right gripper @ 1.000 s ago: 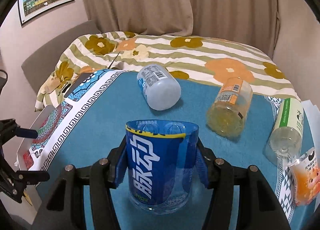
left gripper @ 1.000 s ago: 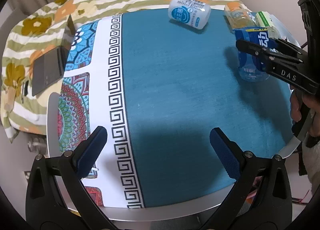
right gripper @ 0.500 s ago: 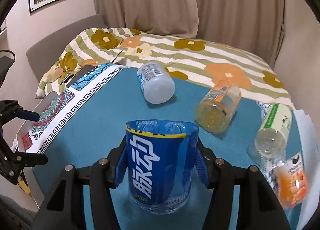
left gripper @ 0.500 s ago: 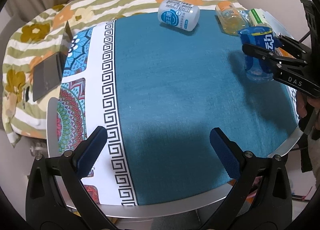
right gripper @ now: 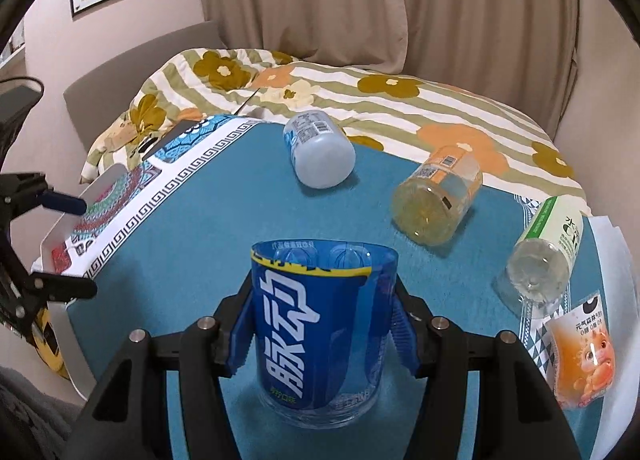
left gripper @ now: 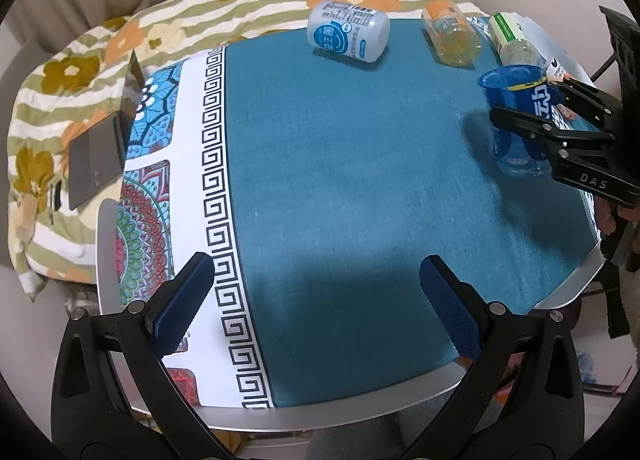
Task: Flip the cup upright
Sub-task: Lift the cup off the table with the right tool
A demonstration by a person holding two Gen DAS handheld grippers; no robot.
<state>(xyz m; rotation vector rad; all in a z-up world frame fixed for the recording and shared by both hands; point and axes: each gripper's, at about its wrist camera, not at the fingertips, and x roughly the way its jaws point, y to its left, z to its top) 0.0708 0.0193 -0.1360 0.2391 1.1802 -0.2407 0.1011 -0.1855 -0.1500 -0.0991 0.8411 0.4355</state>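
While right wrist view shows jaws clamping upright cup (right gripper: 322, 324), left shows phone (left gripper: 94, 162).

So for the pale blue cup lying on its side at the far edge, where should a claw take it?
Across the middle of its round wall. The pale blue cup lies tipped with its closed base toward the right claw, so coming from above, pads either side of the barrel, looks safest. The left claw is open and free.

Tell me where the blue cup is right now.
The blue cup stands upright on the teal cloth, low centre in the right wrist view, between the right gripper fingers, nearer than the toppled orange bottle.
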